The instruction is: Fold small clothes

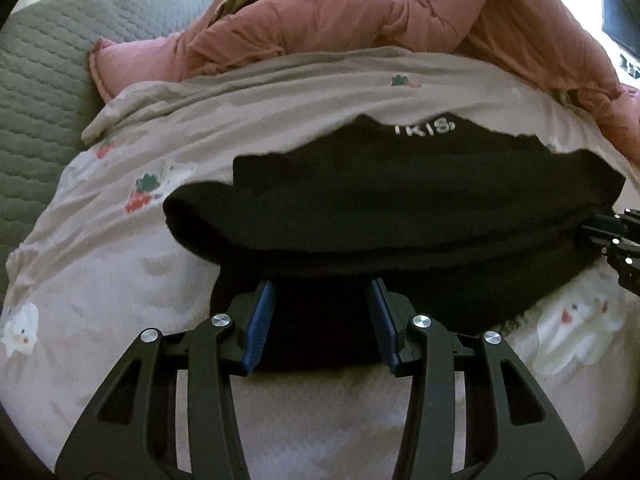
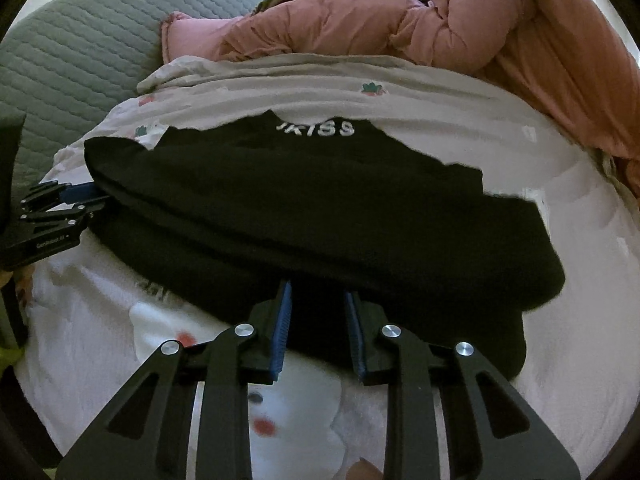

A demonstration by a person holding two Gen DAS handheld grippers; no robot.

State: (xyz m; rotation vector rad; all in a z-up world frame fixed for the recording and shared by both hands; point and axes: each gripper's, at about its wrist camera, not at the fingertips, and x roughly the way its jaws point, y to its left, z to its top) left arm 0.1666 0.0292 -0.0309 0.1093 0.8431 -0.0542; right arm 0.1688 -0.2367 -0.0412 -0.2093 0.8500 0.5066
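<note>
Garment: black top (image 1: 400, 208) with white lettering (image 2: 316, 128) lies on the printed bedsheet (image 1: 120, 280), its near edge lifted and doubled over.
Left gripper (image 1: 322, 292): jaws apart, blue pads (image 1: 262, 320) straddling the near hem, tips hidden under cloth.
Right gripper (image 2: 318, 296): jaws narrower, also astride the hem; whether it is clamped, cannot tell.
Behind: pink duvet (image 2: 440, 28), grey quilted cover (image 1: 48, 80).

One black garment (image 1: 400, 208), two tongs (image 1: 324, 292) (image 2: 318, 300), one printed sheet (image 1: 120, 264), one pink quilt (image 1: 320, 24), one grey quilted cushion (image 1: 48, 80).
</note>
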